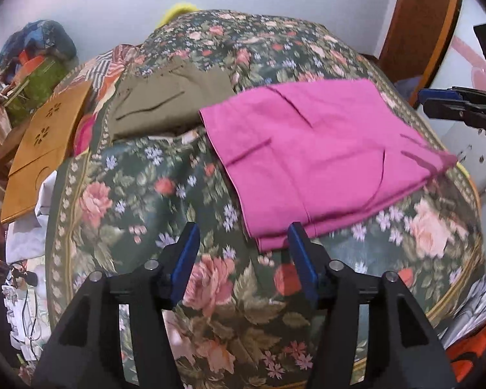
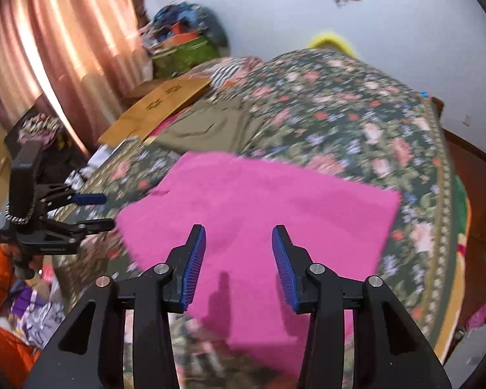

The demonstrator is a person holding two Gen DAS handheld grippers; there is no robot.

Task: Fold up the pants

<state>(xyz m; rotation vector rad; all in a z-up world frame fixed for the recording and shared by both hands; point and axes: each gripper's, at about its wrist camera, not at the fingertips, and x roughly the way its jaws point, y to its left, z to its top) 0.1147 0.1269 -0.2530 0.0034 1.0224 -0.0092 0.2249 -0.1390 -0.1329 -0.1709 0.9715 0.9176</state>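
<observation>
Pink pants (image 1: 317,152) lie folded into a flat rectangle on the floral bedspread (image 1: 139,201). They also show in the right wrist view (image 2: 259,210). My left gripper (image 1: 243,236) is open and empty, just in front of the pants' near edge. It also shows in the right wrist view (image 2: 102,212), at the pants' left side. My right gripper (image 2: 238,241) is open and empty, held above the pants' near part. It also shows at the right edge of the left wrist view (image 1: 427,100).
Folded olive pants (image 1: 171,100) lie farther back on the bed. A tan cardboard sheet (image 1: 45,142) lies at the bed's left edge. A bag of clutter (image 2: 184,48) stands beside pink curtains (image 2: 48,52). A wooden door frame (image 1: 418,26) stands at right.
</observation>
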